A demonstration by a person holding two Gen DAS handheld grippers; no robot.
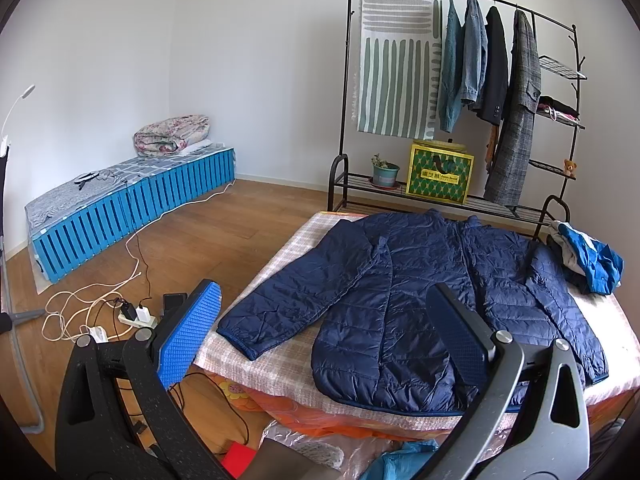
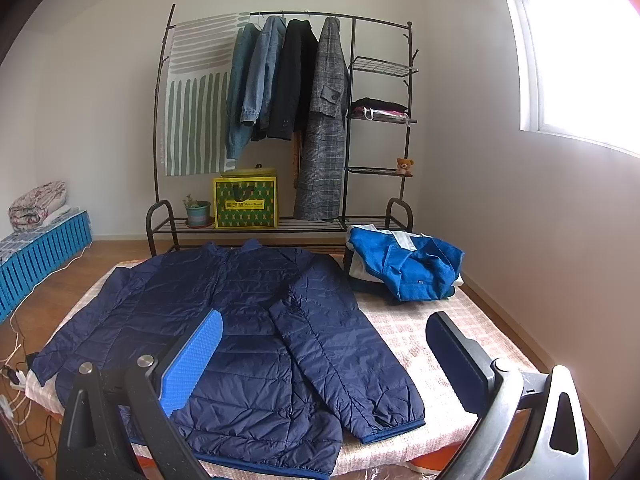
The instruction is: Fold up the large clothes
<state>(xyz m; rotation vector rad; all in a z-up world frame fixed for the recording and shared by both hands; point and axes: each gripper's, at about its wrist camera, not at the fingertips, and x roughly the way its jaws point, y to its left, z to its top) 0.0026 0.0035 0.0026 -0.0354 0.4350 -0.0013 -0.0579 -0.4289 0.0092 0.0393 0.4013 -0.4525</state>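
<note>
Jacket (image 2: 240,320) on checked cover (image 2: 460,320); rack (image 2: 352,120) behind.

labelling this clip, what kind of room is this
Most likely a bedroom or spare room at home. A garment rack hung with coats stands against the wall, a navy puffer jacket lies spread on a low padded surface, and folded bedding sits on a low blue platform.
</note>
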